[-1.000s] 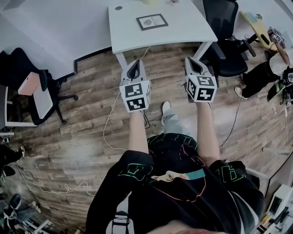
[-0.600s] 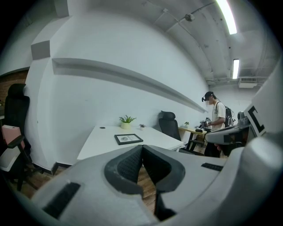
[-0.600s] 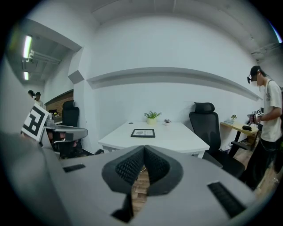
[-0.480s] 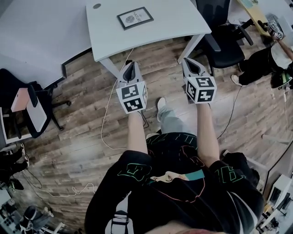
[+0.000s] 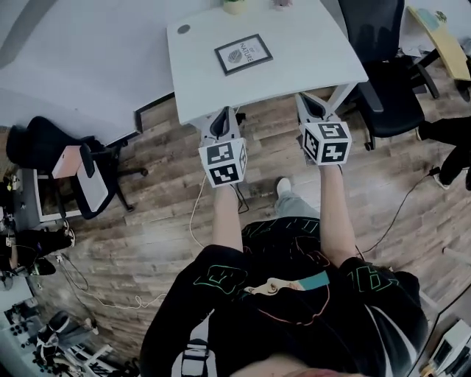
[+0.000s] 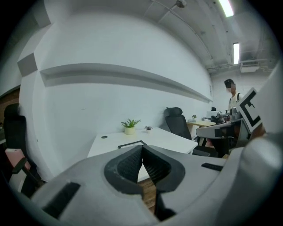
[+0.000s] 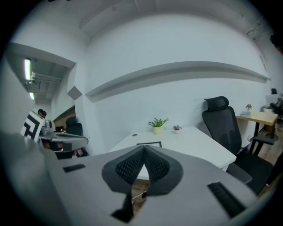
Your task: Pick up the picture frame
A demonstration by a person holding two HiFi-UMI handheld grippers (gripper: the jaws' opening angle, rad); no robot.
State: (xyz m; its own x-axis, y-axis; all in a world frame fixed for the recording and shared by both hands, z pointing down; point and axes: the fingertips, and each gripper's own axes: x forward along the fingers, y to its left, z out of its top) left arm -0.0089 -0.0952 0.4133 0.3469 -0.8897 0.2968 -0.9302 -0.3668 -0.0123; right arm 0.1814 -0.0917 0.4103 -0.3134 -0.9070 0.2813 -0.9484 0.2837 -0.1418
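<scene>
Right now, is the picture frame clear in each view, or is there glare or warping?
Head view: even light, picture frame sharp on the desk, its print too small to read. Left gripper view: fisheye bending, bright ceiling light, frame nearly edge-on. Right gripper view: same bending, frame small.

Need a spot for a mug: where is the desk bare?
The desk is bare between the frame and its near edge, and from the frame to the right edge by the chair. Only the far edge is taken, by two pots.
</scene>
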